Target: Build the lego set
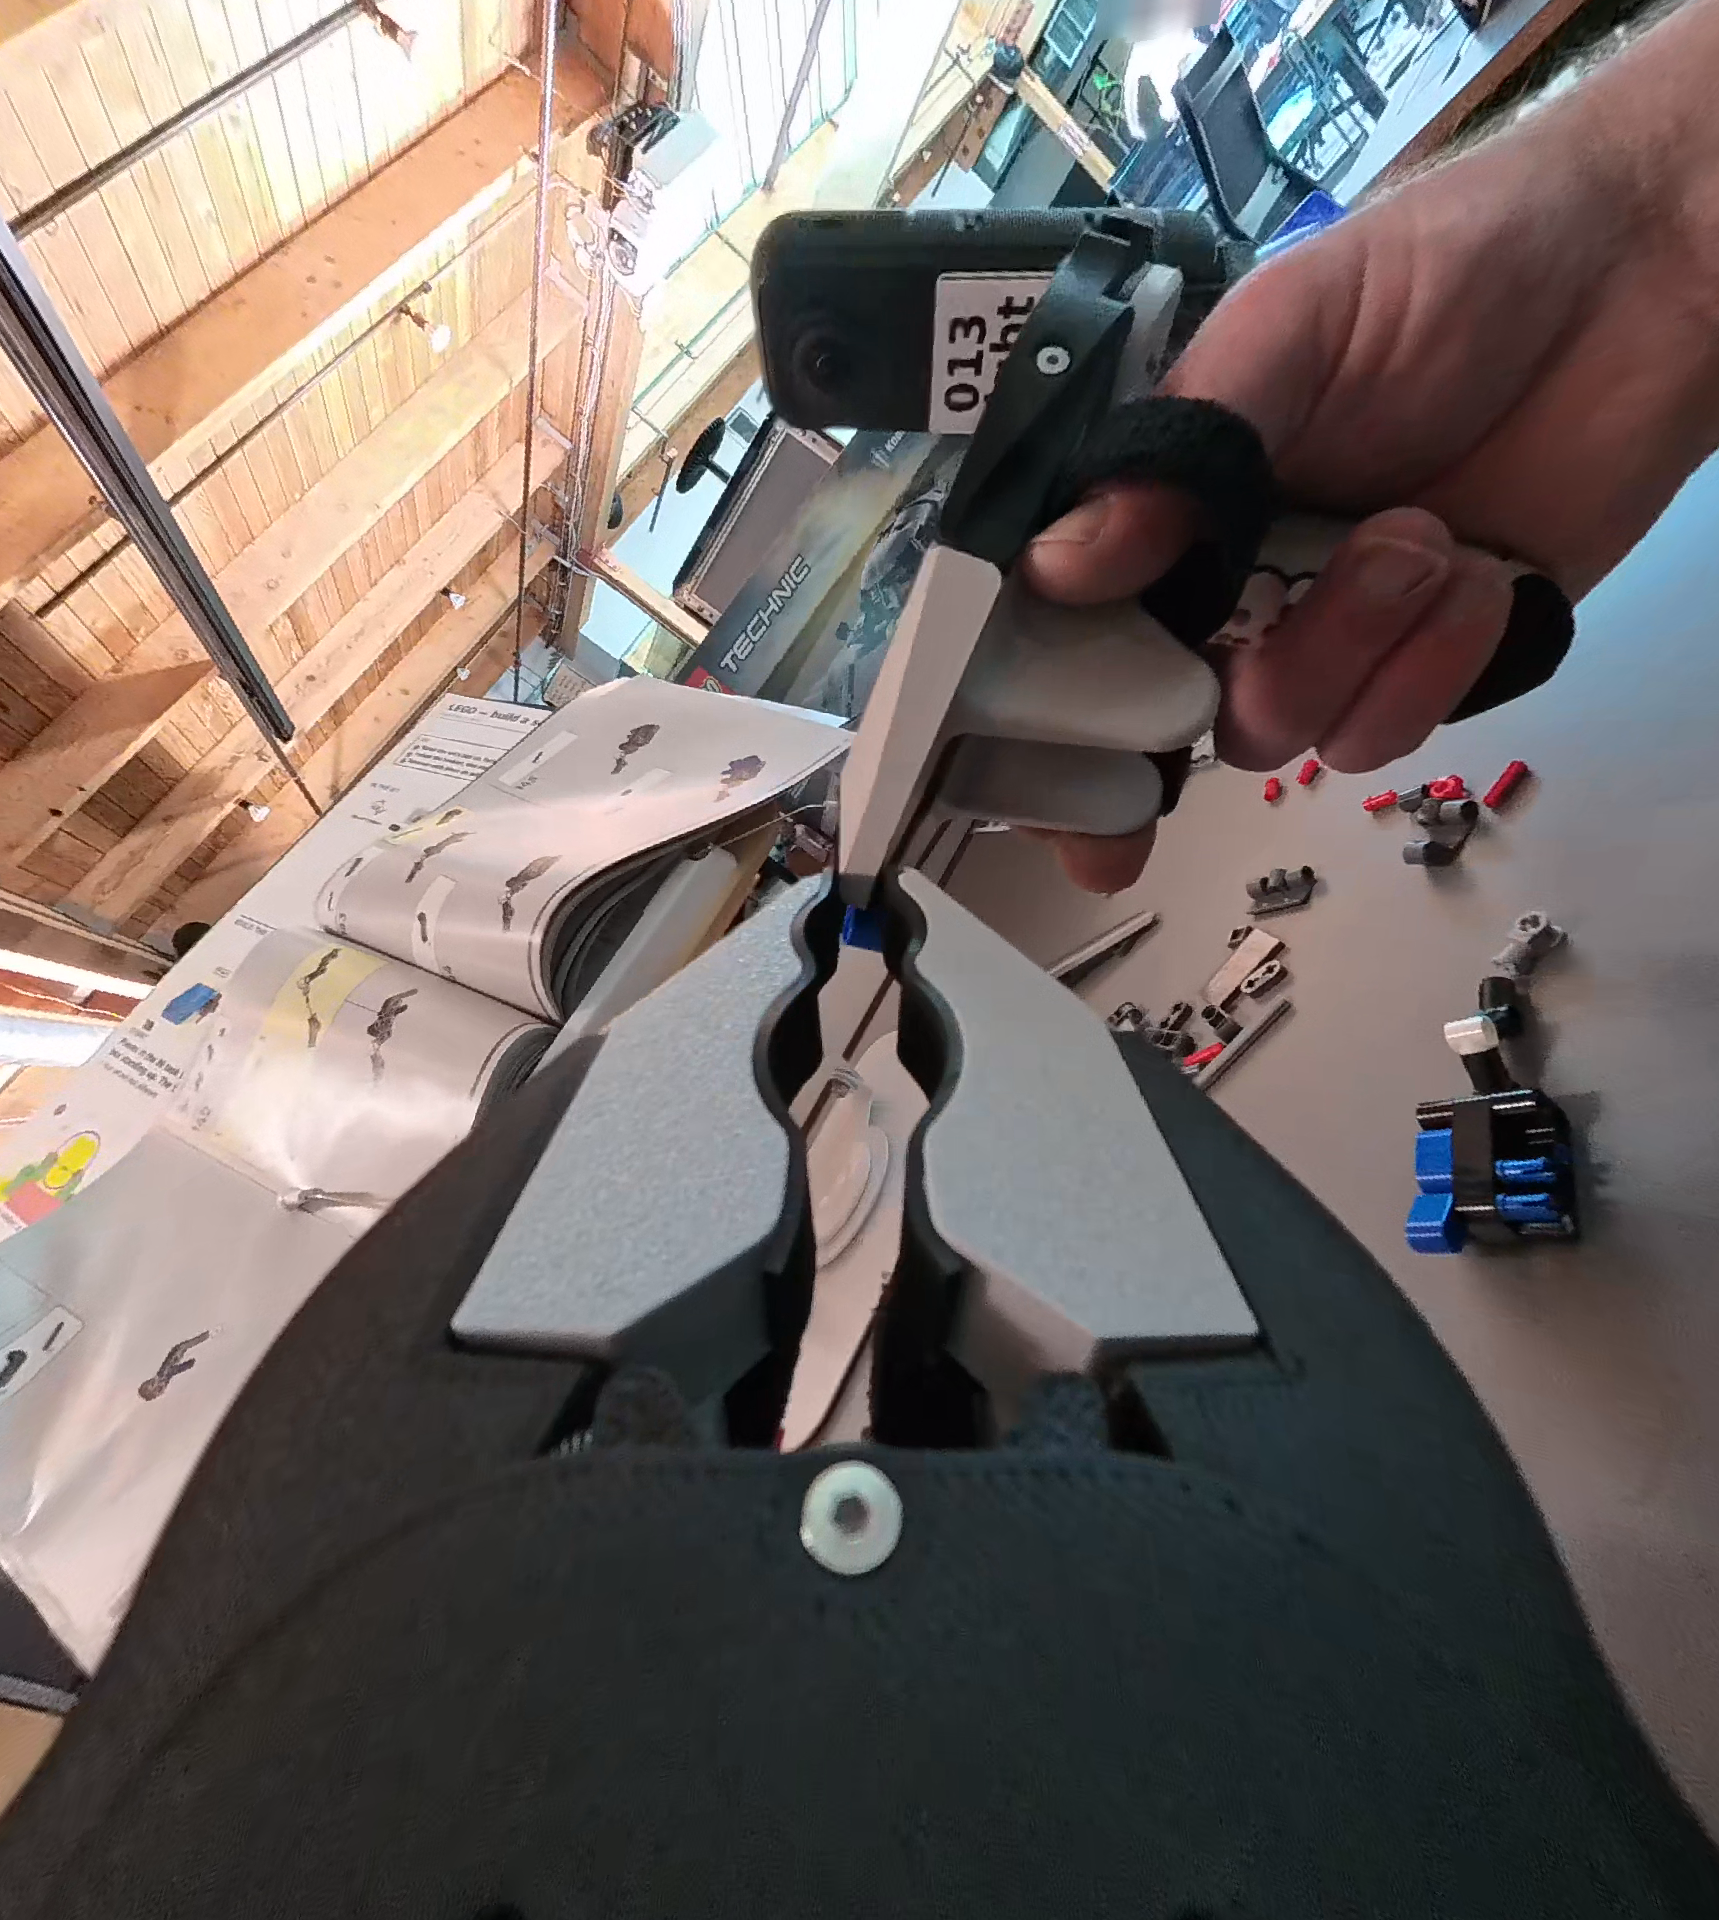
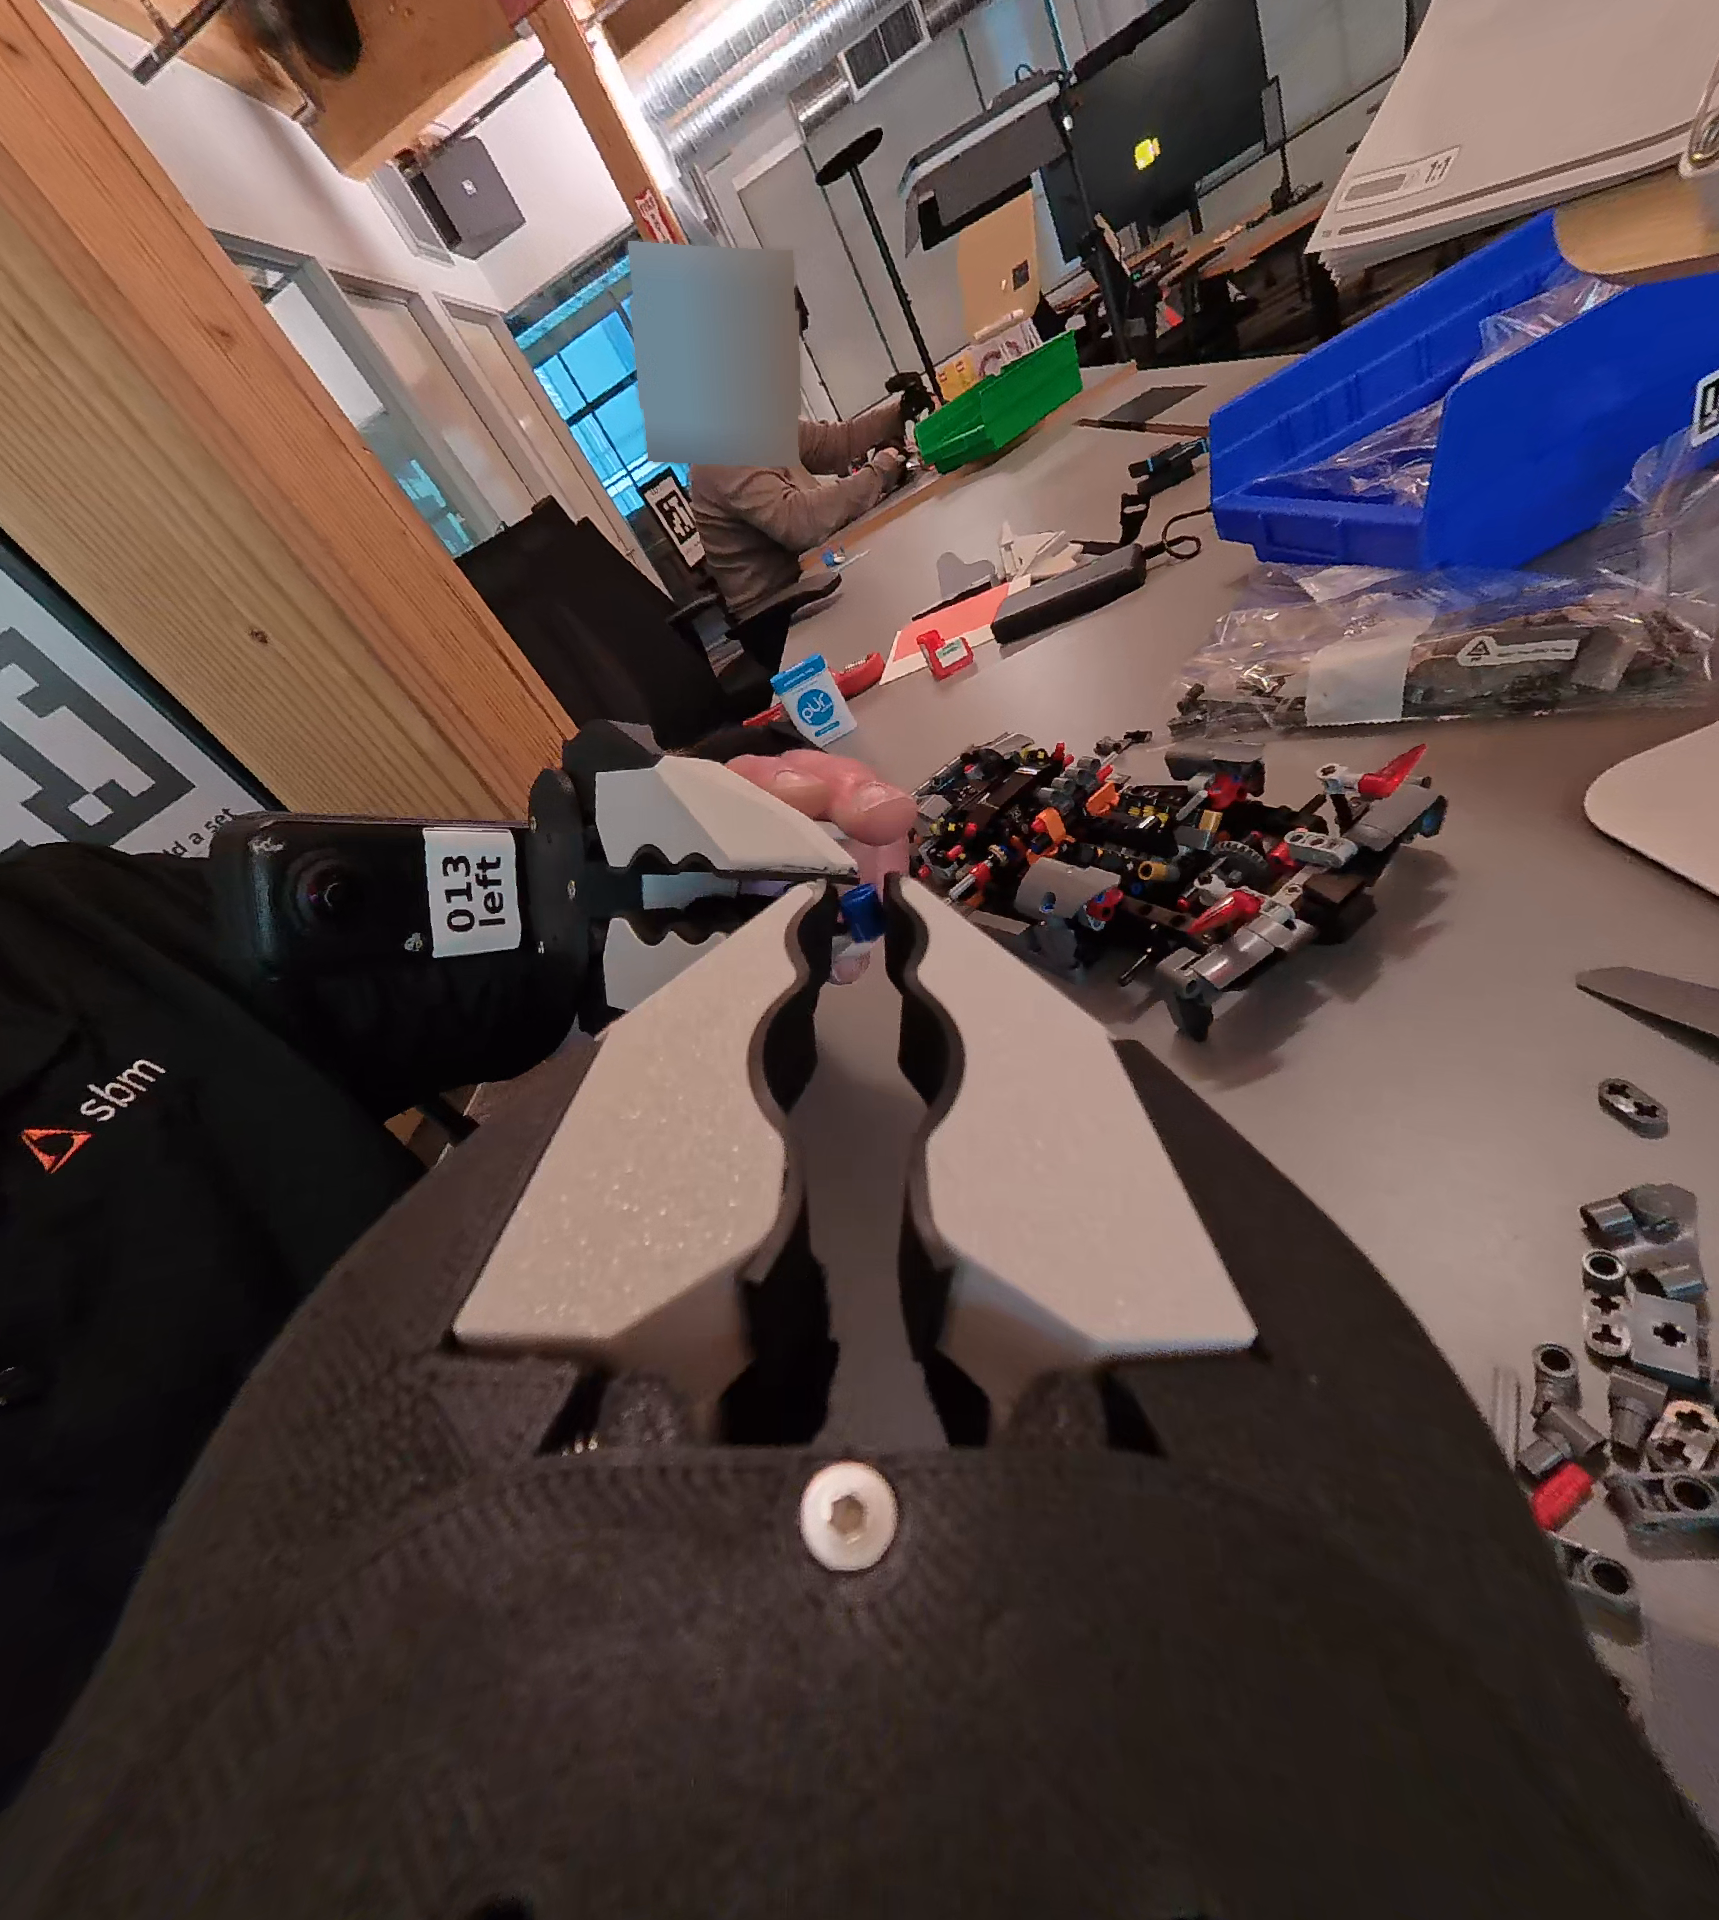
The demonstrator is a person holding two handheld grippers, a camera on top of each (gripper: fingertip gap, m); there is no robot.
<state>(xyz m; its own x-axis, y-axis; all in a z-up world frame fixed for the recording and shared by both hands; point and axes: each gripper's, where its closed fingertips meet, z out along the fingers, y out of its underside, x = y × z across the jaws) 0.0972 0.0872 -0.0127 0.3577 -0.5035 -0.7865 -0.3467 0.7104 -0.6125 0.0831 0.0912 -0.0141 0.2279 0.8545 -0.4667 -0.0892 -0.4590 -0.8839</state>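
Near the centre of both wrist views, the left gripper (image 1: 860, 920) and the right gripper (image 2: 860, 914) met tip to tip around one small blue peg (image 2: 860, 916). Both pairs of tongs were nearly pressed together, each pinching that peg. To do this well, I judge, one grip should stay firm while the other eases. Farther right, a part-built model (image 2: 1198, 873) sat on the grey table (image 2: 1457, 1091); the open instruction booklet (image 1: 481, 894) lay at left.

Grey wavy-edged tongs (image 1: 860, 914) on black printed bodies (silver screw each), black fleece sleeve (image 2: 107, 1143)
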